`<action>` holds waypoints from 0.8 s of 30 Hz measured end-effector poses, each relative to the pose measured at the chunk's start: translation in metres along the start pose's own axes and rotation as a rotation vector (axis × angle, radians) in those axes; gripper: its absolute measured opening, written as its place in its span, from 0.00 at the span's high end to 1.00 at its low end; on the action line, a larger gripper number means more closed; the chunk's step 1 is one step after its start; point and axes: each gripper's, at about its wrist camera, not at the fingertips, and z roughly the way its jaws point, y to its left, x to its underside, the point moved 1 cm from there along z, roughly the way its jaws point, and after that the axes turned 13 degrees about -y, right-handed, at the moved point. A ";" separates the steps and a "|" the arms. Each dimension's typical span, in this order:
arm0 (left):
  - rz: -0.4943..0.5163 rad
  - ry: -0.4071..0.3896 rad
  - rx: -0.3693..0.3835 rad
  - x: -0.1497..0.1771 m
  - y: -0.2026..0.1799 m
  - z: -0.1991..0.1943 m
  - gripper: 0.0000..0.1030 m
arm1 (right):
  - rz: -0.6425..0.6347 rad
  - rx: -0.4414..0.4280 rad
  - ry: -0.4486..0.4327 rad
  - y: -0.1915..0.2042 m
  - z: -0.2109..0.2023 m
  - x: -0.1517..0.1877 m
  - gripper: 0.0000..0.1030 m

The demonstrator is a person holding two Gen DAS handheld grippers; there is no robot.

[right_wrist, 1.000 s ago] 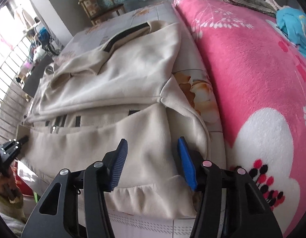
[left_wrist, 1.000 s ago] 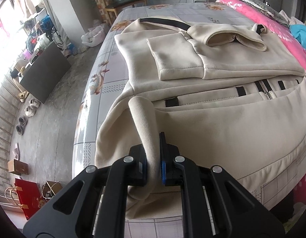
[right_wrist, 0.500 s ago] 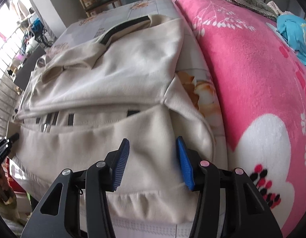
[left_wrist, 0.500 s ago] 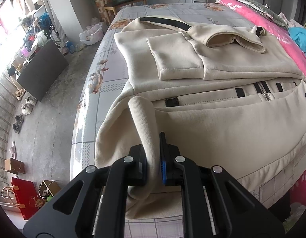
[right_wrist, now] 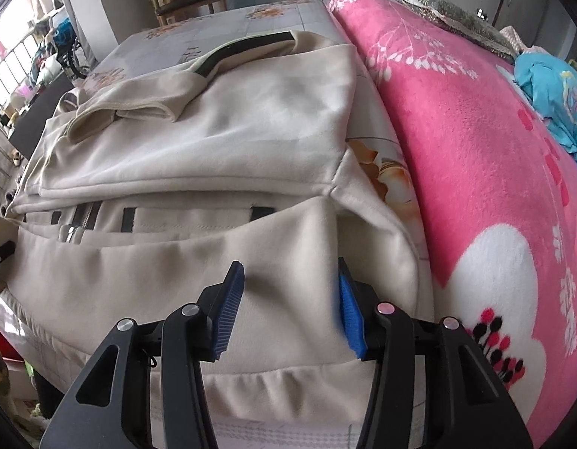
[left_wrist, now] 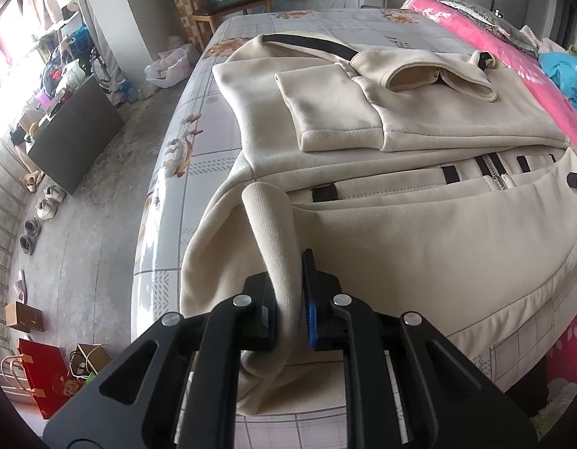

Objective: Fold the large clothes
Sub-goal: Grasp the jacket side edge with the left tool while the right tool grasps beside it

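Grey concrete floor (left_wrist: 82, 224), wooden chair (left_wrist: 228, 3) by wall, bright window left.

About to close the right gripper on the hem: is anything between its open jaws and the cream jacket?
Nothing visible. The right gripper hangs open directly over the cream fleece jacket's lower body, only bare fabric between its blue pads. The pink floral blanket lies off to the side. The left gripper pinches the ribbed hem.

Left hand-held gripper (left_wrist: 288, 295) pinched nearly closed; right hand-held gripper (right_wrist: 288, 310) apparently half-spread.
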 end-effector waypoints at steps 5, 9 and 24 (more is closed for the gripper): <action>0.015 -0.004 -0.002 0.000 0.000 0.000 0.86 | -0.019 0.026 -0.029 -0.001 -0.001 -0.002 0.61; 0.008 -0.002 -0.003 -0.001 0.001 0.000 0.85 | 0.028 0.013 -0.032 -0.012 0.006 -0.005 0.65; 0.055 -0.003 -0.058 -0.003 -0.008 0.002 0.84 | -0.070 0.106 -0.107 0.004 -0.012 0.007 0.87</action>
